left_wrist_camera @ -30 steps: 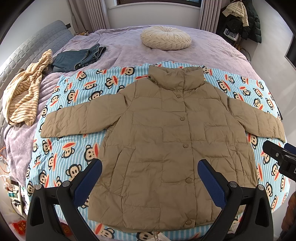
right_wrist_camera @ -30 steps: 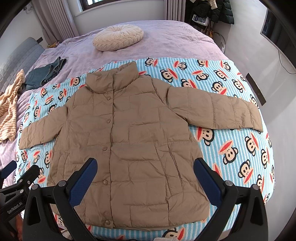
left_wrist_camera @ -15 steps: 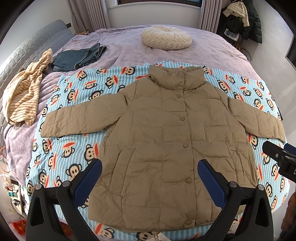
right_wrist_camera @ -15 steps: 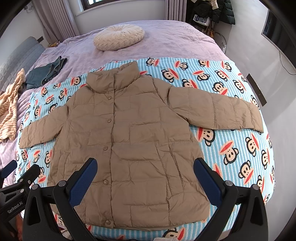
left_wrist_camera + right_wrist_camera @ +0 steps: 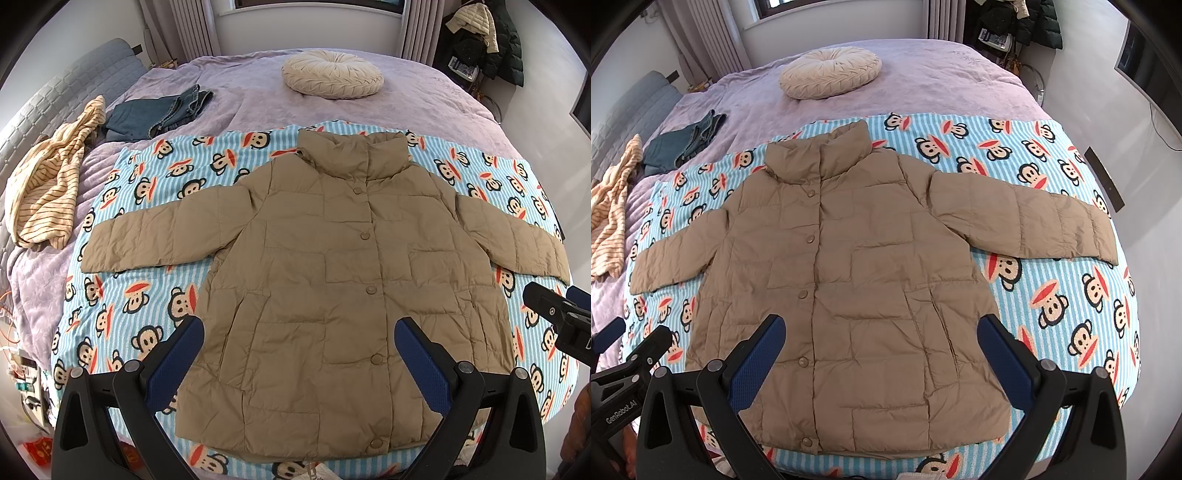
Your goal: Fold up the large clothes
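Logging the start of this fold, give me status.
Left gripper open, right gripper open, both empty above hem. Tan jacket flat, buttoned, sleeves spread on monkey blanket. Nothing on it.

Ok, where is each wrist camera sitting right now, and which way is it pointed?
Left wrist: rides the left tongs, above the bed's near edge, looking down the tan jacket toward the round cushion; its blue fingers spread open, the right tongs' tip at the right edge.
Right wrist: rides the right tongs, set further right, facing the same way; its fingers spread open, the left tongs' tip at lower left.
Shared: jacket, monkey-print blanket, cushion, folded jeans, striped garment.
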Motion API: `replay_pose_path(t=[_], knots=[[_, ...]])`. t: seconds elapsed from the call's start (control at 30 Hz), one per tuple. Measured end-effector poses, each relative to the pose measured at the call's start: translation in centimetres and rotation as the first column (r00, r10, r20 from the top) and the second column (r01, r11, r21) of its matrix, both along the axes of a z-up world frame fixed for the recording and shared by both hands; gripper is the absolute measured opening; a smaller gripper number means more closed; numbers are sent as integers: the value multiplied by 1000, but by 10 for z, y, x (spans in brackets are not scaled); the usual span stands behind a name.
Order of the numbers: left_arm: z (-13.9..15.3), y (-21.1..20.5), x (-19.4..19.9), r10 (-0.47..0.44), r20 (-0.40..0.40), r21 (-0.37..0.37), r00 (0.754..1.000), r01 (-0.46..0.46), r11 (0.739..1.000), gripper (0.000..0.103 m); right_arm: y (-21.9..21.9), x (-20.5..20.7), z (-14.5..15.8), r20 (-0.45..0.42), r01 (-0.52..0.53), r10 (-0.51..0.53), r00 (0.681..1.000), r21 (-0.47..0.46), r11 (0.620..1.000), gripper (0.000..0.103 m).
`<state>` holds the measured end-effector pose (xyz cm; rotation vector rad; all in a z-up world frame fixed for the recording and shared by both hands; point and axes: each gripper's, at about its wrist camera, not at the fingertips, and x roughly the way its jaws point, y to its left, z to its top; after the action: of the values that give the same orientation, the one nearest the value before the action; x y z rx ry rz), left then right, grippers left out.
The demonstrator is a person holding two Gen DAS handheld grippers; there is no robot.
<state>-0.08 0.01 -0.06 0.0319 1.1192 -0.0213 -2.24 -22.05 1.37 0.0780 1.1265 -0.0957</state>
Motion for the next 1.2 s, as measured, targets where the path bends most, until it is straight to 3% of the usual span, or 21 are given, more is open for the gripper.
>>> replay_pose_path(t=[1.2], knots=[[0,-1,-4,2,3,-22,1000,-2,1000,103,1,1,-4,-11,-1,1,1000,0,1000,103]])
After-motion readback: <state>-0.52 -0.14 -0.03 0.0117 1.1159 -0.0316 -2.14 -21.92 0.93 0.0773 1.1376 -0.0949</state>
